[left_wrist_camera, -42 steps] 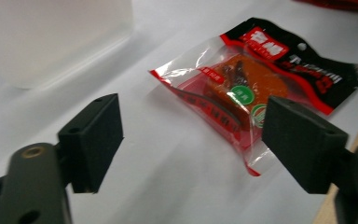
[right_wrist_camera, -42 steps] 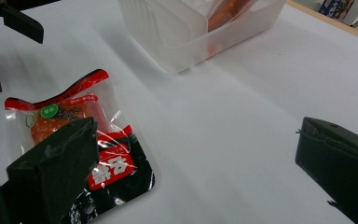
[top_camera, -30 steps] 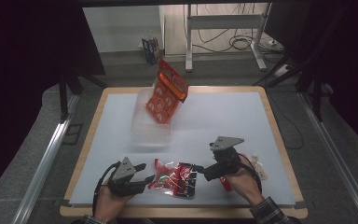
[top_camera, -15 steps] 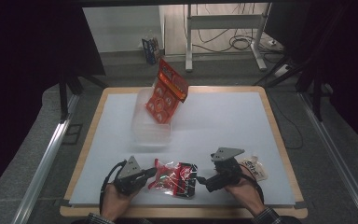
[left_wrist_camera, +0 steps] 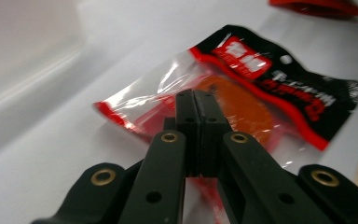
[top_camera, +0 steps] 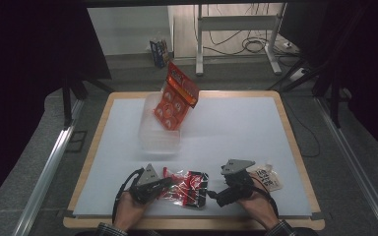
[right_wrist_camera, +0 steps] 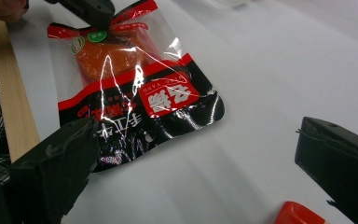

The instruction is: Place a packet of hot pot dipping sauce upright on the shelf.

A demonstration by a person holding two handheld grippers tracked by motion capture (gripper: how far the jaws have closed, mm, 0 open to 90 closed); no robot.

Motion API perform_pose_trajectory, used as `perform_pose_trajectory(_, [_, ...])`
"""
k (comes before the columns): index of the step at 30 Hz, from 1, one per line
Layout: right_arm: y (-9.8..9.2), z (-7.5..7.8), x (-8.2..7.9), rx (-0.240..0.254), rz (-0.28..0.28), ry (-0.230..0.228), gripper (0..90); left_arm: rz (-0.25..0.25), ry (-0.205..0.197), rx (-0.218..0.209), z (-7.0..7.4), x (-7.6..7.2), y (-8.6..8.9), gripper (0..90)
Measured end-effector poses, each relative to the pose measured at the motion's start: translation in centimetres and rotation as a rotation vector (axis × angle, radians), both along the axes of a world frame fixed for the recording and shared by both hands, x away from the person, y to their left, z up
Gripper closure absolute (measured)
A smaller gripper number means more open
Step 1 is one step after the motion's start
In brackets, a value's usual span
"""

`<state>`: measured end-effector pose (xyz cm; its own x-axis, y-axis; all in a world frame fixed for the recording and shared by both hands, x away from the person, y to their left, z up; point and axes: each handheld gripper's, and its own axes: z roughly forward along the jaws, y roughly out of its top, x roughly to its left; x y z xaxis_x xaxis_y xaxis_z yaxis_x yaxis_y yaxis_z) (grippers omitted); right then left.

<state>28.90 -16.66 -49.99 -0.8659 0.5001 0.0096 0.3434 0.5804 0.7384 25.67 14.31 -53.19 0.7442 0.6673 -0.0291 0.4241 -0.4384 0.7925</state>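
Where left gripper [left_wrist_camera: 196, 100] pinches snack packet [left_wrist_camera: 242, 88], right gripper [right_wrist_camera: 193, 154] seemingly agape.

My matt black plastic gripper [left_wrist_camera: 196, 112] pinches a glossy, crinkled plastic packet [left_wrist_camera: 242, 93]; the counter [top_camera: 236, 132] looks smooth, matt white, wood-edged.

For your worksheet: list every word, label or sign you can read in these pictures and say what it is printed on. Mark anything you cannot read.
"MING YANG": small white letters beside the red label on the snack packet, seen upside down.
Large white characters on that red label: clear, but not Latin script.
Green round mark near the packet's top: too small to read.
Orange pack in the clear tub: too small.
White pouch: blurred.
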Motion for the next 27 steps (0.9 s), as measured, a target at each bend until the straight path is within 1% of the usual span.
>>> perform_pose_trajectory(2, [0.0,0.0,-0.1,-0.001,0.003,0.001,0.0,0.010,0.026,0.017,-0.4,0.3,0.2,89.6])
perform_pose_trajectory(4, [0.0,0.0,-0.2,-0.003,0.006,0.001,0.0,0.012,0.039,0.006,-0.6,0.5,0.3,89.7])
perform_pose_trajectory(8, [-0.1,0.0,-0.5,-0.006,0.007,0.003,0.0,0.013,0.043,0.031,-0.7,0.5,0.3,89.7])
perform_pose_trajectory(11, [-0.3,0.0,-0.6,-0.006,0.010,0.008,0.0,0.013,0.048,0.035,-0.7,0.5,0.4,89.8])
perform_pose_trajectory(16, [-0.3,0.0,-1.0,-0.006,0.018,0.020,0.0,0.025,0.052,0.059,-0.9,0.5,0.5,89.9])
perform_pose_trajectory(19, [-0.1,-0.2,-1.1,-0.009,0.027,0.028,0.0,0.045,0.067,0.070,-1.0,0.4,0.6,89.9])
perform_pose_trajectory(22, [0.2,-0.2,-1.3,-0.008,0.035,0.038,0.0,0.054,0.075,0.079,-1.1,0.2,0.8,90.0])
perform_pose_trajectory(25, [0.5,-0.2,-1.4,0.006,0.043,0.050,0.0,0.058,0.085,0.075,-1.1,0.0,1.0,90.0])
perform_pose_trajectory(27, [0.6,-0.1,-1.5,0.025,0.049,0.061,0.0,0.060,0.090,0.074,-1.2,0.0,1.1,90.0])
